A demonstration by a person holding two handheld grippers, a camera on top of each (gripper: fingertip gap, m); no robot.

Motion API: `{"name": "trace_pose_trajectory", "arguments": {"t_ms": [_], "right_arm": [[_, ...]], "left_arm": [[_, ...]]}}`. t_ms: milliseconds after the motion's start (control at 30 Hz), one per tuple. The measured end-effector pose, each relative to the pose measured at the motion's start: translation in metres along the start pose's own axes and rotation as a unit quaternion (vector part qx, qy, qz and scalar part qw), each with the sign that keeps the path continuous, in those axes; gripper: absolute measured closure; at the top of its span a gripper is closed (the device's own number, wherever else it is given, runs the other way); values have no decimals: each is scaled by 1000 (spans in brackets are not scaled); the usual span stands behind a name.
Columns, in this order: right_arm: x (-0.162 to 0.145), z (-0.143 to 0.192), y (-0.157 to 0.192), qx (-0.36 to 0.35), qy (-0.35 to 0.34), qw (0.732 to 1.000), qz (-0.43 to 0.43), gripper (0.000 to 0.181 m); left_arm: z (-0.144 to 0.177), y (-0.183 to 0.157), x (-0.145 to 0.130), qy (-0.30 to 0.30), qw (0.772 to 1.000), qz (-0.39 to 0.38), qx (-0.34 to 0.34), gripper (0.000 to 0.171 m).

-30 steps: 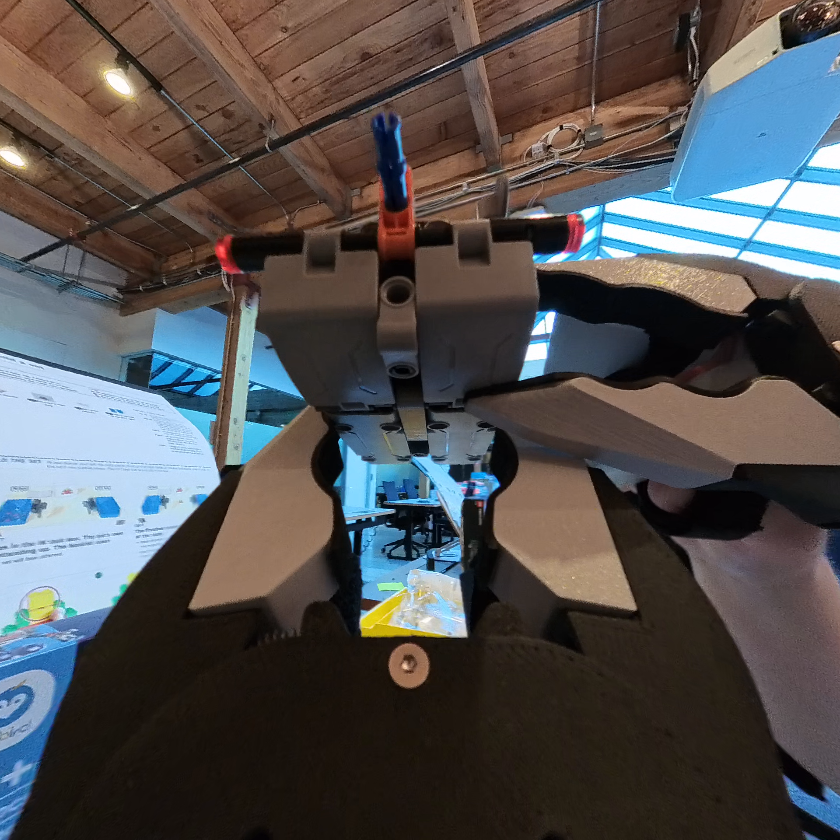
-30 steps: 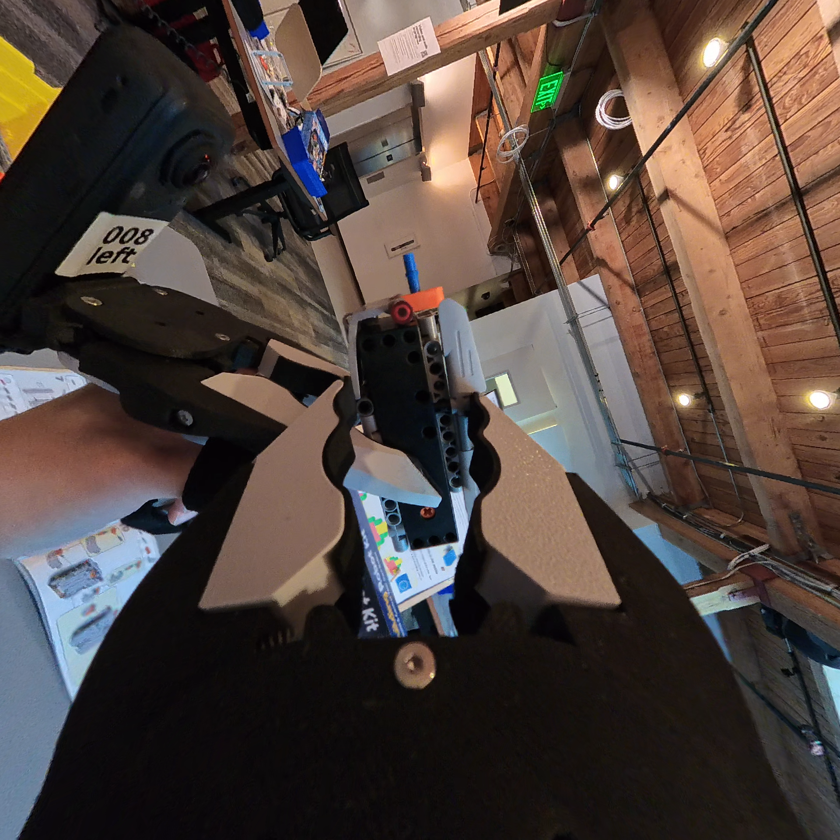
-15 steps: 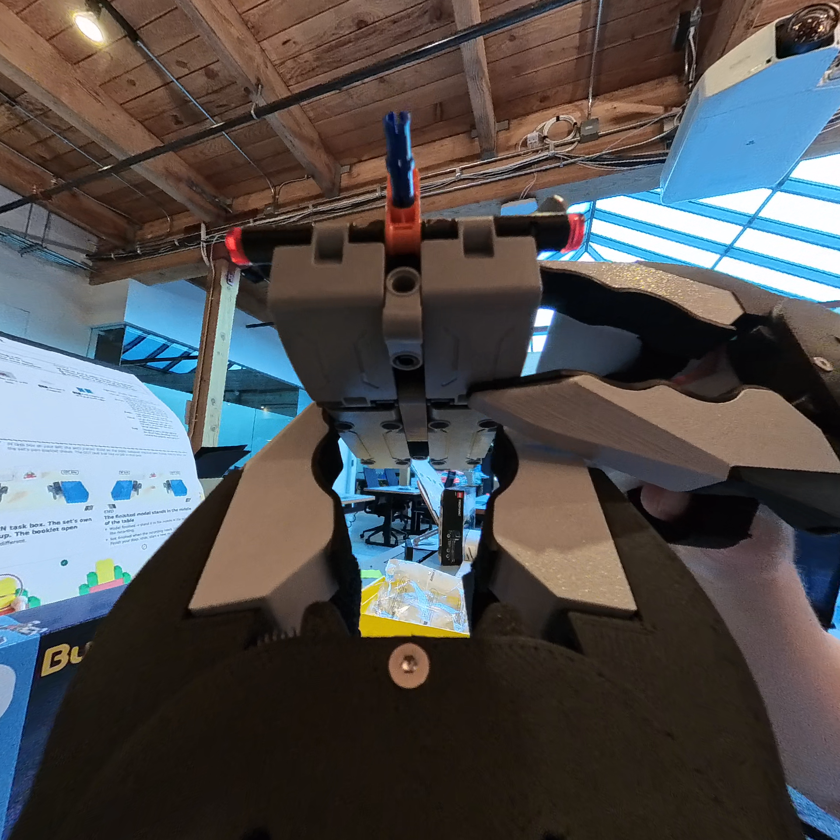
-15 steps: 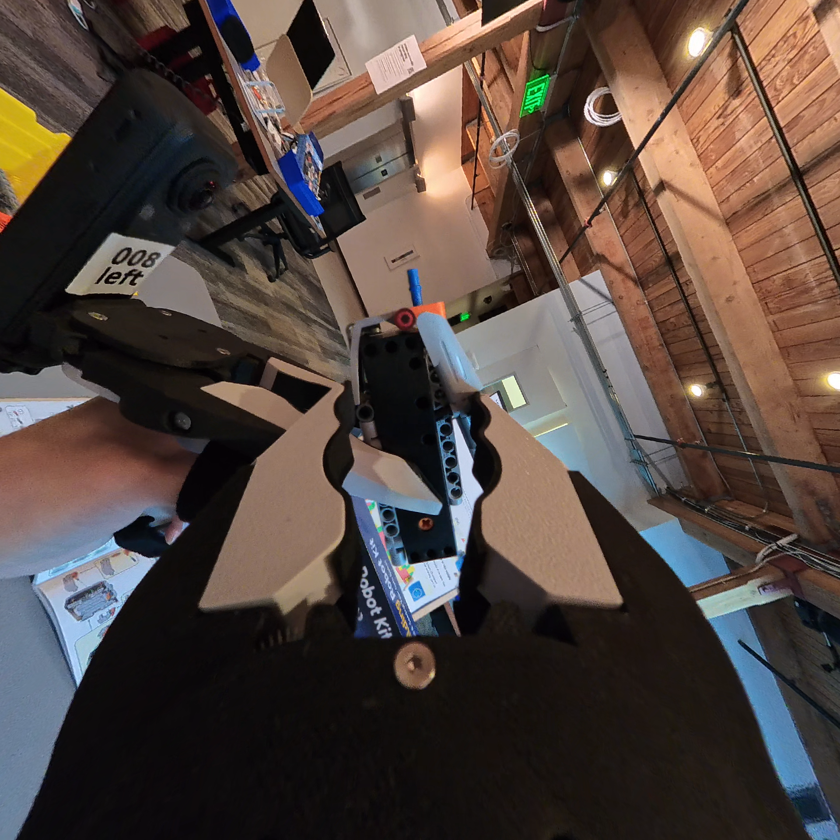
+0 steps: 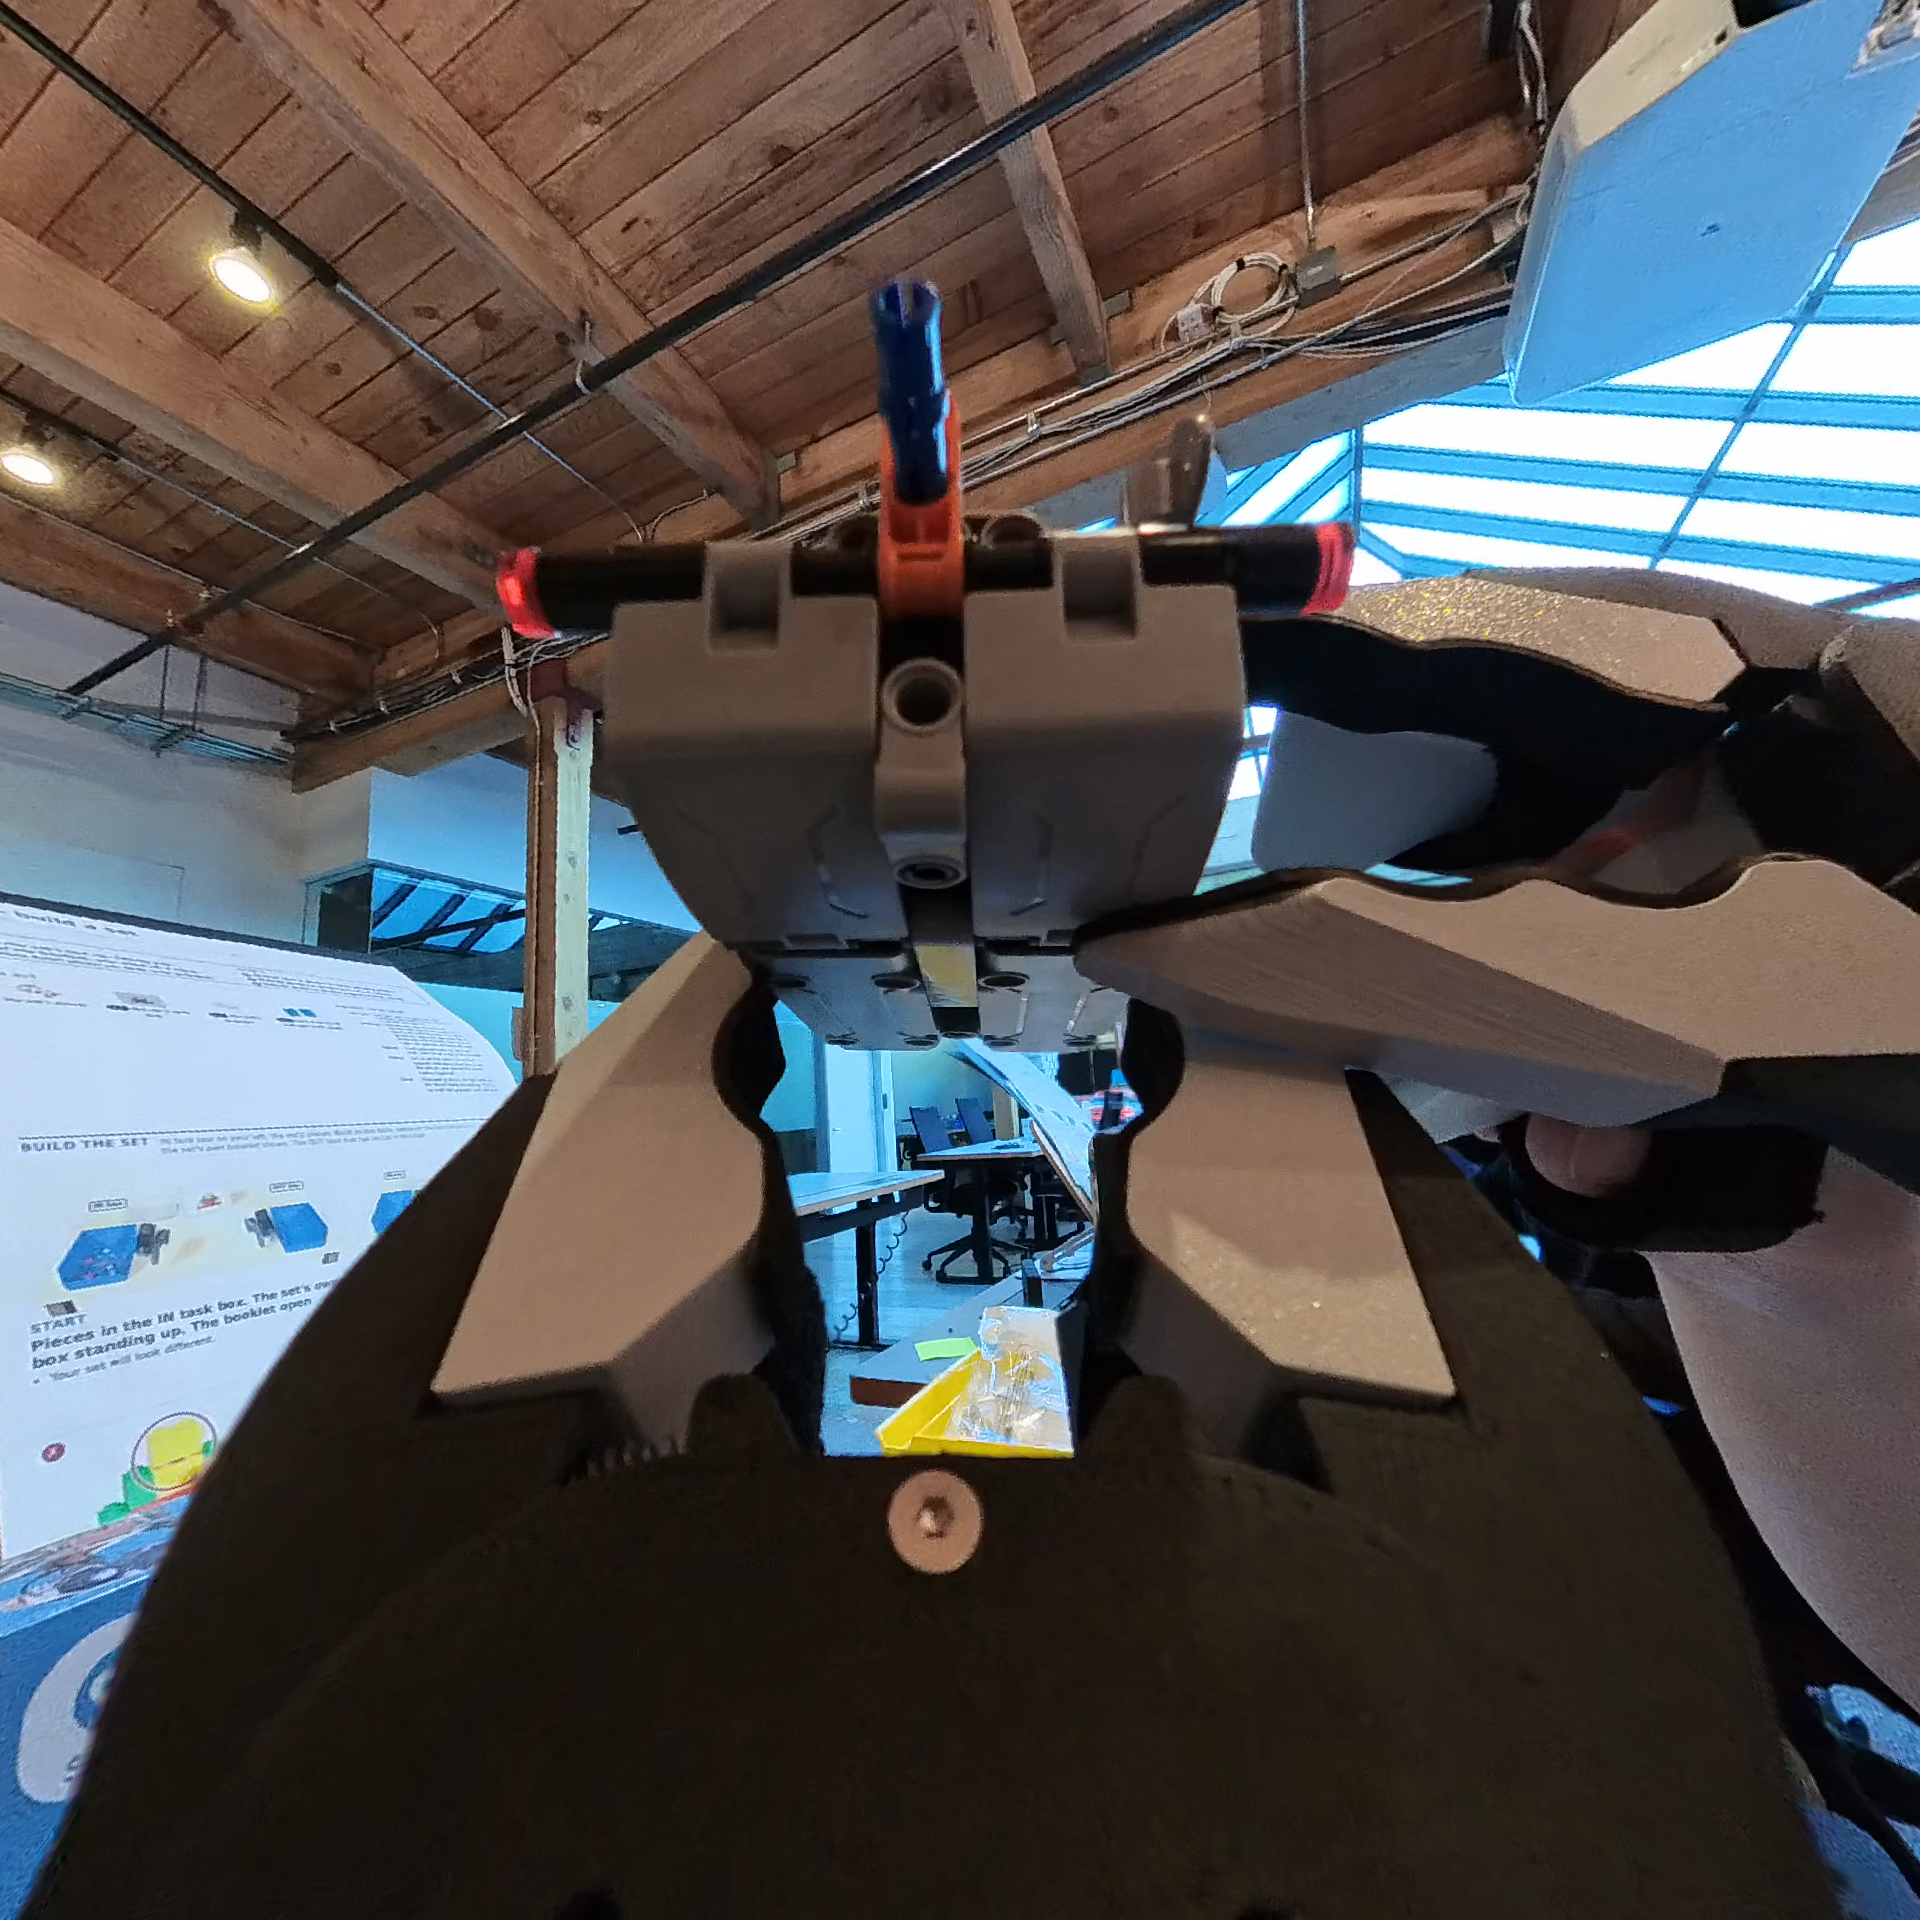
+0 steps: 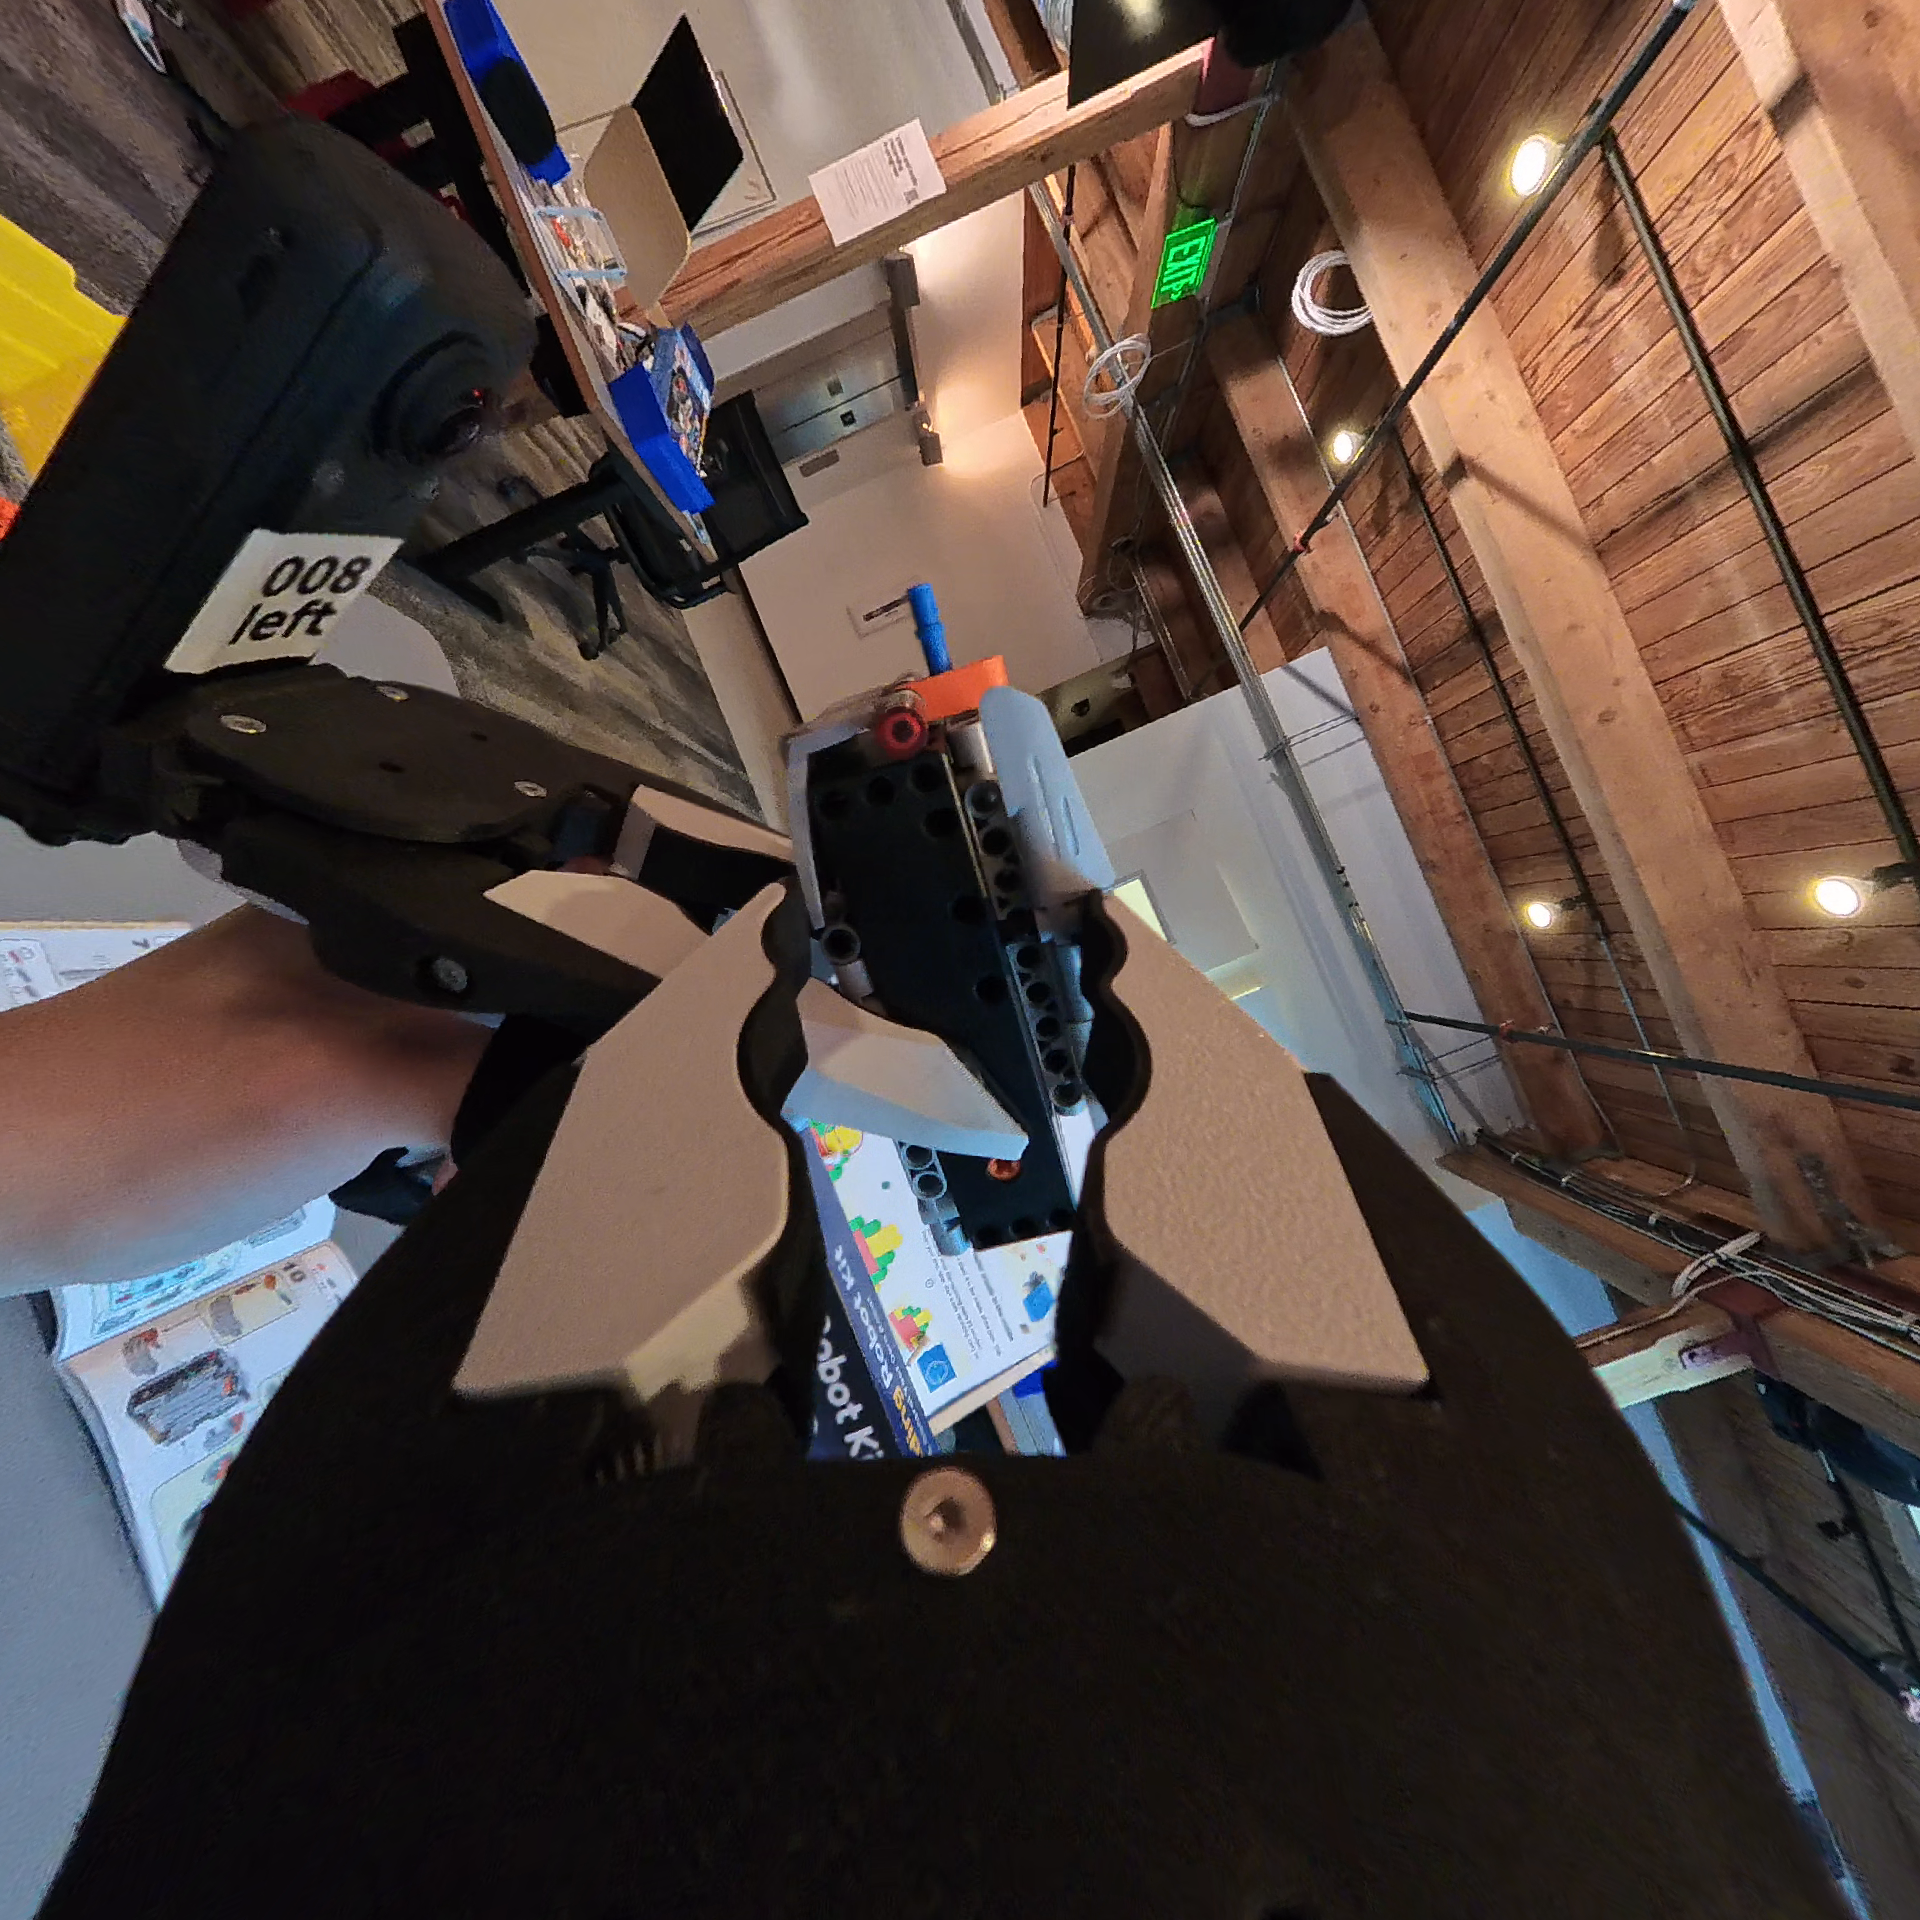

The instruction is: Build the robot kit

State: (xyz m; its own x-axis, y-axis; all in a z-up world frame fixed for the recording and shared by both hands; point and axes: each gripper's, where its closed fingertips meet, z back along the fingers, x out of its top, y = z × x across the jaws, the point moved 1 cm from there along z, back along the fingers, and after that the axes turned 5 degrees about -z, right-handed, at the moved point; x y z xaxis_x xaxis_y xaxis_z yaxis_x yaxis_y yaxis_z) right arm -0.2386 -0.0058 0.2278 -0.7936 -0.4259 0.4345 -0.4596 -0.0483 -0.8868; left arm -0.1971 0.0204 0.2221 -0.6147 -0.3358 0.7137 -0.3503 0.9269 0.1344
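Grey left tongs [image 5: 940, 1029] pinch the brick model's [image 5: 925, 790] lower end, its base hidden between them; right tongs [image 6: 951, 971] clamp its black beam side, with the blue pin [image 5: 906, 384] on top, before ceiling beams [image 5: 312, 156].

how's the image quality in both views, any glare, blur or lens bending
Left wrist view: the skylight is blown out bright blue-white, the ceiling beams curve with the wide-angle lens, and the grey brick assembly held in the left claw is sharp. Right wrist view: the ceiling spotlights flare, the picture is steeply tilted, and the right claw is crisp on the same assembly.
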Motion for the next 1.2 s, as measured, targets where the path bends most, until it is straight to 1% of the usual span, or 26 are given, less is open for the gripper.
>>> {"name": "trace_pose_trajectory", "arguments": {"t_ms": [233,400,500,700,833,900,1033,1200], "right_arm": [[-2,4,0,16,-7,1000,15,131],[-2,6,0,12,-9,1000,5,131],[-1,8,0,-6,-17,1000,-1,132],[2,11,-1,-51,-36,998,1,132],[2,10,0,-39,-40,998,-5,131],[1,9,1,-29,-35,999,-1,131],[-2,7,1,-18,-19,999,-18,131],[-3,8,0,-37,-10,999,-2,131]], "left_arm": [[-1,-4,-3,11,1000,-18,-15,108],[-1,-7,-1,-1,1000,-15,-17,108],[-1,-7,-1,3,1000,-20,-16,108],[0,-8,1,-8,1000,-15,-17,108],[0,-9,1,-4,999,-23,-22,107],[0,-9,0,-5,999,-22,-24,107],[0,-9,-2,-2,1000,-8,-29,108],[-1,-7,-4,4,1000,-10,-21,108]]}}
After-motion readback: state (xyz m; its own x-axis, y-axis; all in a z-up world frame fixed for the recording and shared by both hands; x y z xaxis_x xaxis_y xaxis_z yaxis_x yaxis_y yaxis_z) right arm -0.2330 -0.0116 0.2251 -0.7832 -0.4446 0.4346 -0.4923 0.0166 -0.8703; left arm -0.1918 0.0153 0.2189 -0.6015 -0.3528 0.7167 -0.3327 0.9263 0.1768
